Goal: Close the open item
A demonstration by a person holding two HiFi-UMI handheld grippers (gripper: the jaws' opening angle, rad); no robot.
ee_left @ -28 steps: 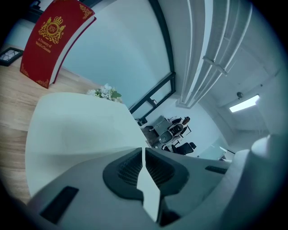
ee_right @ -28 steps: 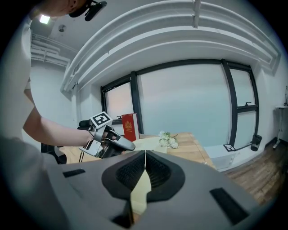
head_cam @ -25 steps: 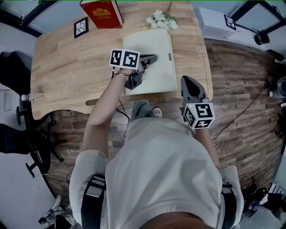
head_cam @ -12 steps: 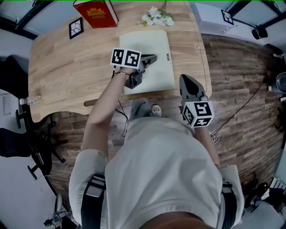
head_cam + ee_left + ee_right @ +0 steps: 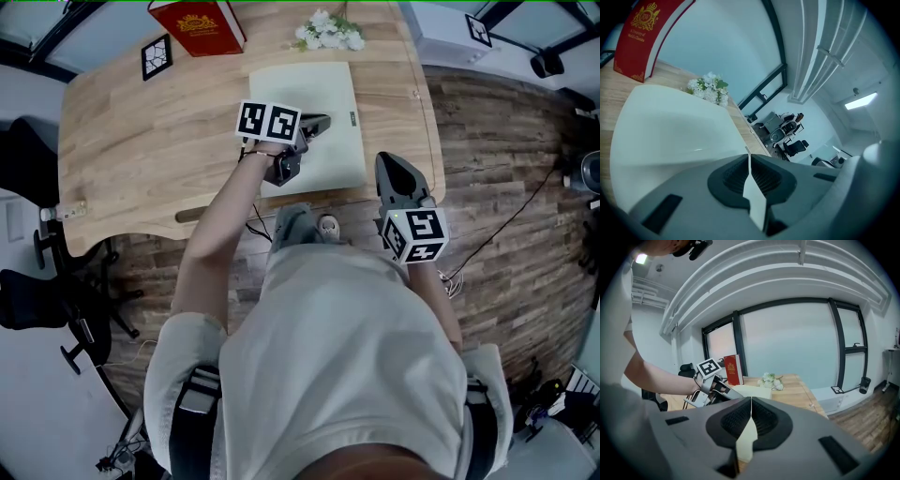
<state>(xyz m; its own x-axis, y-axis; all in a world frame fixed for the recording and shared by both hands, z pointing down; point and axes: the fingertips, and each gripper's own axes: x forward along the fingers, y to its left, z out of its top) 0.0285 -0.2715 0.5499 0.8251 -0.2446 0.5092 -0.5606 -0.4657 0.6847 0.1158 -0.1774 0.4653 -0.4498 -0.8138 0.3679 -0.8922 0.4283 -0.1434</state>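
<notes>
Pale folder (image 5: pixel 330 89) lies flat and closed on wooden table (image 5: pixel 122 141), near front edge, w/ white flowers (image 5: pixel 328 34) just behind it and red book (image 5: pixel 197 23) at back left. Left gripper (image 5: pixel 323 122) sits low over the folder's near-left part. Its jaws have just been closing and are now together, nothing btwn. Right gripper (image 5: pixel 384 161) is off the table's front edge, jaws together, empty.

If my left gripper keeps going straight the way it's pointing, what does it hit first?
Probably the pale flat item on the desk: the left gripper tilts down over it. The white flowers lie farther on, though depth is hard to judge.
</notes>
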